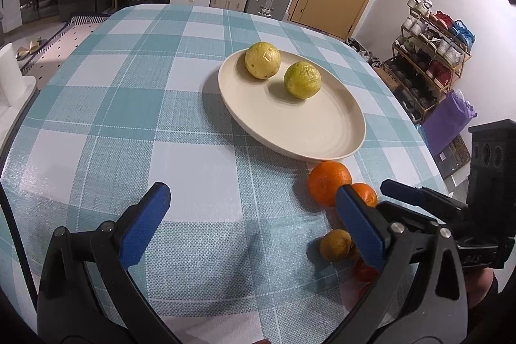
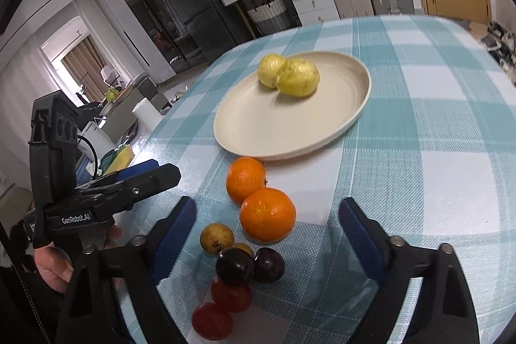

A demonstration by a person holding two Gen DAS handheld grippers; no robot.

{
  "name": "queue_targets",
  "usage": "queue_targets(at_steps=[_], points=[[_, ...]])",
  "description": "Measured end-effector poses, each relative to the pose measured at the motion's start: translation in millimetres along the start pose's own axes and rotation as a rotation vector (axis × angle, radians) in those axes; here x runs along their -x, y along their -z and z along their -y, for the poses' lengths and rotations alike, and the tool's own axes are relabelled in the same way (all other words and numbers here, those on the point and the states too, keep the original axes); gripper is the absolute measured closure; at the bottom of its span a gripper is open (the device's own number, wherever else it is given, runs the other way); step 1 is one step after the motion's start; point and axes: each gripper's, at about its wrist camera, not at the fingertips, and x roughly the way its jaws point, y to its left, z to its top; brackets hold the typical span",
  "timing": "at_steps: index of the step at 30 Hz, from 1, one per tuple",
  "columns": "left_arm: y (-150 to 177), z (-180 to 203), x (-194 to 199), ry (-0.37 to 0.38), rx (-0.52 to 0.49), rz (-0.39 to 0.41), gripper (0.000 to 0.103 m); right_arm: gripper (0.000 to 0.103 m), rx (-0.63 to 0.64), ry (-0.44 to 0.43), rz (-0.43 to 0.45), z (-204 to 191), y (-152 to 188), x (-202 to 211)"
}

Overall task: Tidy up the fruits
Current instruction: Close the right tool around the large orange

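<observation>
Cream plate [image 2: 354,115] at mid-table on the teal checked tablecloth [image 1: 129,118]; two yellow-green citrus [image 1: 262,59] [image 1: 302,80] already on its far half. Loose fruit lies just near of the plate rim: two oranges [image 2: 245,179] [image 2: 267,214] touching each other, then a small yellow-brown fruit [image 2: 216,237], two dark plums [image 2: 234,266] [image 2: 269,265] and two red fruits [image 2: 231,294] [image 2: 212,320], bunched.

Right gripper [image 2: 267,232]: jaws spread wide, holding nothing, bracketing the near orange. Left gripper [image 1: 251,221]: likewise wide apart and empty, over bare cloth to the left of the pile.

Judgement: orange is firm, moderately heavy, round, so it will roll; pinch across its widest girth. Plums probably softer and smooth-skinned, so use light pressure
</observation>
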Motion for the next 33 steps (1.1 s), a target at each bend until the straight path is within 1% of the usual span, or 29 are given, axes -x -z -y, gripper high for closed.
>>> queue_targets(at_steps=[2, 5, 10, 13, 16, 17, 18, 20, 26, 33], points=[[0, -1, -1, 0.000, 0.003, -0.001, 0.001, 0.017, -0.011, -0.003, -0.014, 2, 1, -3], [0, -3, -4, 0.004, 0.010, -0.009, 0.001, 0.021, -0.015, -0.012, -0.021, 2, 1, -5], [0, -3, -8, 0.009, 0.012, -0.017, 0.001, 0.024, -0.039, -0.036, -0.049, 3, 1, -11], [0, -4, -9, 0.014, 0.013, -0.019, 0.001, 0.029, -0.040, -0.043, -0.059, 2, 2, -14], [0, -4, -10, 0.016, 0.012, -0.021, 0.001, 0.038, -0.042, -0.045, -0.067, 1, 2, -16], [0, -4, -10, 0.018, 0.013, -0.021, 0.001, 0.044, -0.043, -0.043, -0.072, 1, 3, -16], [0, -4, -11, 0.019, 0.014, -0.022, 0.001, 0.054, -0.043, -0.044, -0.075, 1, 3, -17], [0, -4, -11, 0.026, 0.017, -0.023, 0.001, 0.061, -0.035, -0.029, -0.074, 0, 4, -17], [-2, 1, -13, 0.064, 0.006, -0.040, 0.001, 0.063, -0.045, -0.022, -0.050, 5, 5, -12], [-3, 13, -23, 0.086, -0.008, -0.078, 0.001, 0.063, -0.068, -0.032, -0.004, 14, 2, 2]])
